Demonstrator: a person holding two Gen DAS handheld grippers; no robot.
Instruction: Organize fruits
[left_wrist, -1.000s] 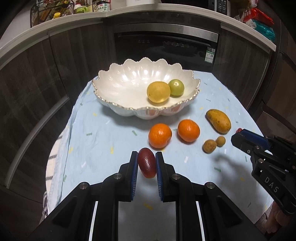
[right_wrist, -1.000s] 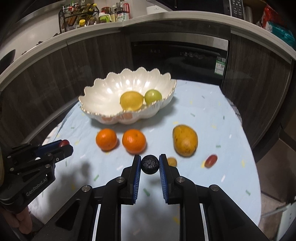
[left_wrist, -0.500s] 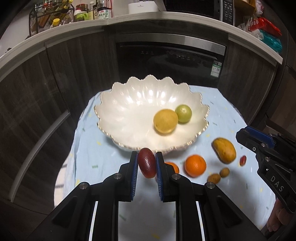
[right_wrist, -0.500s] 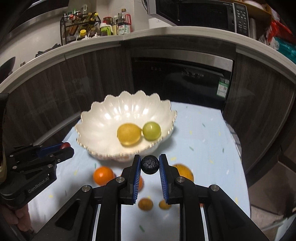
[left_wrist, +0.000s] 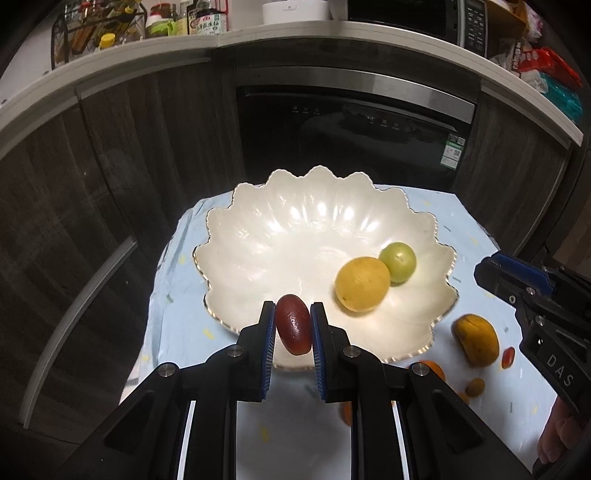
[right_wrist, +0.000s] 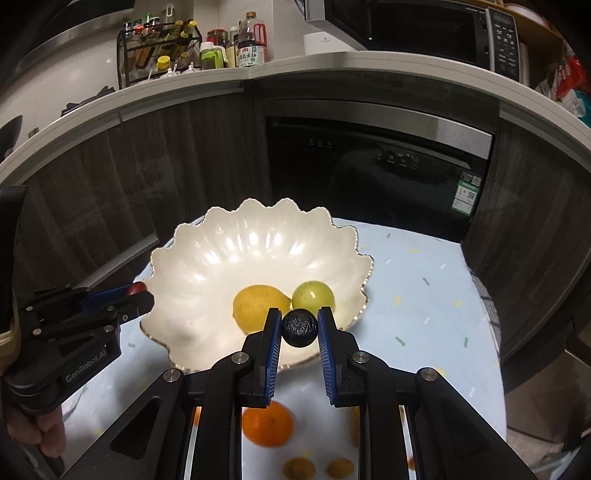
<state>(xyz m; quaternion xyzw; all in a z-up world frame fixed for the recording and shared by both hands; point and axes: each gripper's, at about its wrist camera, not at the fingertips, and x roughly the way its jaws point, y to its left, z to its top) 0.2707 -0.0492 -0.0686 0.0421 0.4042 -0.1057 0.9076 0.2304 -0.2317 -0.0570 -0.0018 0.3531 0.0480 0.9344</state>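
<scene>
The left gripper (left_wrist: 293, 326) is clamped on a dark red oval fruit (left_wrist: 294, 324), the blue pads pressing its two long flanks; the fruit's long axis runs roughly up and down in the left wrist view, tilted a little so the upper end leans left and the lower end right, and it sits at the very tips of the fingers, both ends sticking out past the pads; it hangs over the near rim of the white scalloped bowl (left_wrist: 258, 236).

The right gripper (right_wrist: 299, 328) is closed on a small black wrinkled ball-shaped fruit (right_wrist: 300, 328) (round, so no long axis to speak of); it too is caught at the fingertips, centred between the pads, above the near edge of the bowl (right_wrist: 207, 258).

Inside the bowl a yellow lemon (left_wrist: 362, 283) lies touching a green round fruit (left_wrist: 398, 257), toward the bowl's right side; on the pale blue tablecloth (left_wrist: 465, 225) to the right of the bowl lie a mango (left_wrist: 476, 339), a small red fruit (left_wrist: 508, 357) and an orange (right_wrist: 267, 423).
</scene>
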